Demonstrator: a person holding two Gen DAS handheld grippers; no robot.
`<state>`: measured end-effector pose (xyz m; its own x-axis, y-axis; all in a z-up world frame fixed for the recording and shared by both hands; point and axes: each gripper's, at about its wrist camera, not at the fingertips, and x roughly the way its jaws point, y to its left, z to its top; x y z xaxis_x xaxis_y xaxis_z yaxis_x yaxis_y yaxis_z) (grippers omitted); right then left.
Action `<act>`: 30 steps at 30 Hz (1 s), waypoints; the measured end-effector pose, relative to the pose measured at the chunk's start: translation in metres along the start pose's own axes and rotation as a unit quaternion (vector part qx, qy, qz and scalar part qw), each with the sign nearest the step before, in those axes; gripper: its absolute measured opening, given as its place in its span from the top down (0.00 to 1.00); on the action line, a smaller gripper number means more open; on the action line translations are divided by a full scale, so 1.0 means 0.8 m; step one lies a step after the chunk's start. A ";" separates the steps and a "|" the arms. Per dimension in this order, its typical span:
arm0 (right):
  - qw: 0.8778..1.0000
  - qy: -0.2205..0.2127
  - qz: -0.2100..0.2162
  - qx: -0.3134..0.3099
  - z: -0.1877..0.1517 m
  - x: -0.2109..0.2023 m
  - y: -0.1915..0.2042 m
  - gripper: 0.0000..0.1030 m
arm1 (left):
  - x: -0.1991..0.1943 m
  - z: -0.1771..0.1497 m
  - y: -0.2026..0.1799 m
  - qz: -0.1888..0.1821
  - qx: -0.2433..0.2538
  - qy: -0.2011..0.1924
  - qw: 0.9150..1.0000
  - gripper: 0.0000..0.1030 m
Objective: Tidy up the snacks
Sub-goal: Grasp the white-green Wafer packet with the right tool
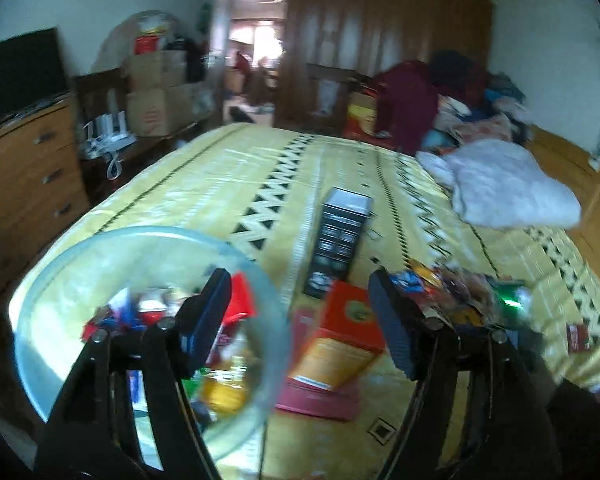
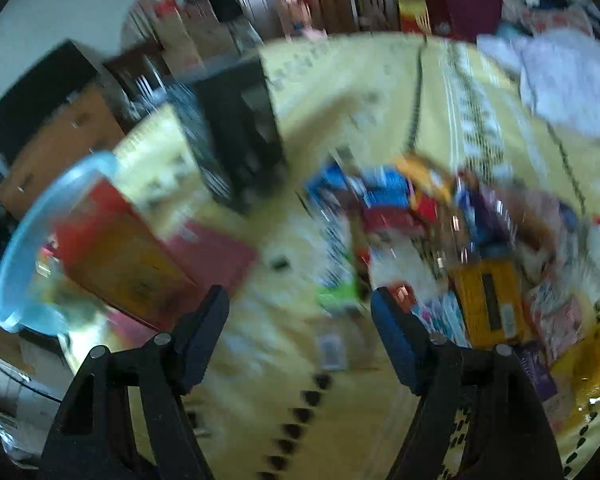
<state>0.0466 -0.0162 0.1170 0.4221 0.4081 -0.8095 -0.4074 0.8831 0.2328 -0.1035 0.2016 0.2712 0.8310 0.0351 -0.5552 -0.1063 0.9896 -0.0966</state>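
The snacks (image 2: pixel 440 216) are small bright packets, blue, red and orange, heaped on the yellow patterned bed (image 1: pixel 228 176); more lie in a clear bowl (image 1: pixel 60 264). Left hand-held gripper (image 1: pixel 300 320) and right hand-held gripper (image 2: pixel 300 332) both gape wide, empty.

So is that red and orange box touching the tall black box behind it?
Touching, it seems: in the left wrist view the red and orange box's top corner overlaps the black box's near end, no bedspread between.

My right gripper (image 2: pixel 300 320) hung open, empty, over yellow patterned bedspread (image 2: pixel 360 420). Blurred heap of bright snack packets (image 2: pixel 460 240) lay right; pale blue plastic basin (image 2: pixel 24 232) left, tall black box (image 2: pixel 244 132) behind.
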 end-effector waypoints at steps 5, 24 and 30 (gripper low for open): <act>0.999 0.031 -0.011 -0.028 0.018 0.064 0.002 0.35 | 0.007 -0.010 -0.022 -0.016 0.025 0.009 1.000 0.30; 0.998 -0.030 0.038 0.042 -0.044 -0.092 -0.071 0.62 | 0.097 -0.096 -0.183 -0.205 0.112 0.142 0.962 0.30; 0.992 0.002 0.031 0.122 -0.150 -0.104 -0.142 0.62 | 0.252 -0.150 -0.206 -0.166 0.041 0.288 0.942 0.32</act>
<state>-0.0396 -0.1783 0.0932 0.3996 0.4634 -0.7909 -0.2244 0.8860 0.4057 0.0160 0.0288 0.0759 0.3749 -0.3370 -0.8637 0.1705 0.9408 -0.2931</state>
